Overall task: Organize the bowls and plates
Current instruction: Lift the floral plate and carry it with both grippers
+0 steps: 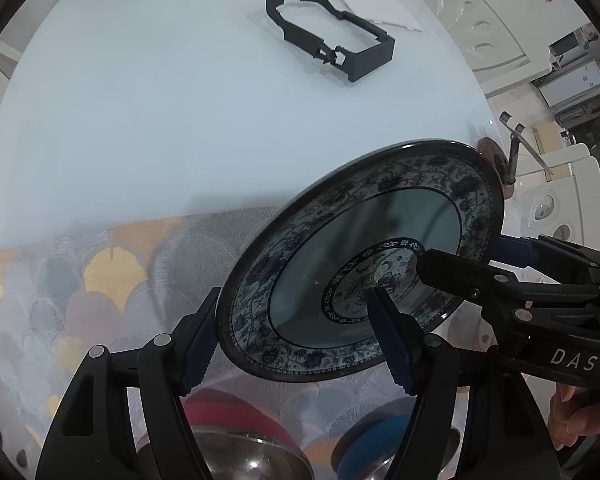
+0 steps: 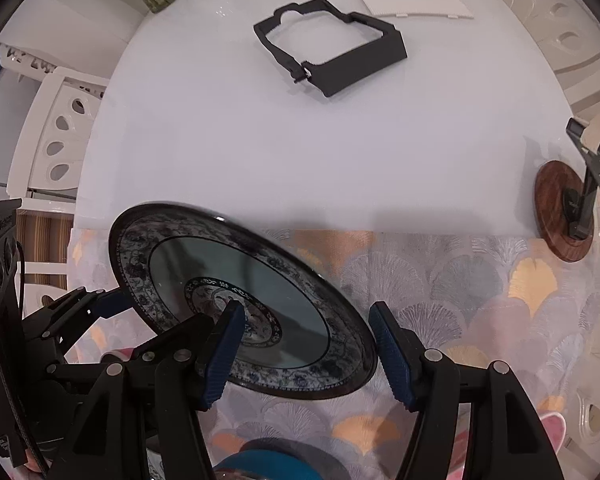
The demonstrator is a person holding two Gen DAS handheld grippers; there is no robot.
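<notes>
white round surface (image 2: 260,152) with a patterned cloth (image 2: 460,280) at its near edge carries a black frame (image 2: 332,48), while the blue-patterned plate (image 1: 364,264) hangs tilted above the cloth, pinched edge to edge by both the left claw (image 1: 300,344) and the right claw (image 2: 308,352). sorting looks barely begun: the plate has no resting place yet, and the bowls (image 1: 244,440) below are cut off, their number unclear.
</notes>
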